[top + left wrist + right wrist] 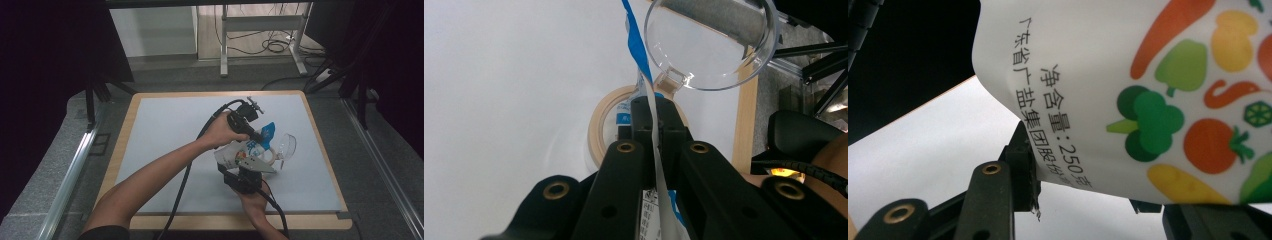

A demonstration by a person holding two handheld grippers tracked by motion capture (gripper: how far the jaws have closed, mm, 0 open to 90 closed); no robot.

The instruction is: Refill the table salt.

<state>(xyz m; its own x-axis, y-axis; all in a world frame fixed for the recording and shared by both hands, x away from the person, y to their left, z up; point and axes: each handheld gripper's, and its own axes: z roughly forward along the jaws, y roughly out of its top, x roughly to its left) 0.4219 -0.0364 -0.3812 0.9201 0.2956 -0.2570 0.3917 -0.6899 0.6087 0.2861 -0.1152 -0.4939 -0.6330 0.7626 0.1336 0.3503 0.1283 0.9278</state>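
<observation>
1. Salt pouch, printed with vegetables: centre of the high view, above the white tabletop.
2. Left hand-held gripper: clenched on the pouch's top edge.
3. Right hand-held gripper: grasping the pouch's lower body.
4. Tape roll and clear lid: upper right, beside the pouch.

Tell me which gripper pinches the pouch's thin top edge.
The left gripper: its jaws are shut on the pouch's flat edge, while the right gripper spans its fuller body.

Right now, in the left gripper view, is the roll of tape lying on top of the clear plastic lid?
No, the roll of tape lies on the white mat beside the clear plastic lid.
</observation>
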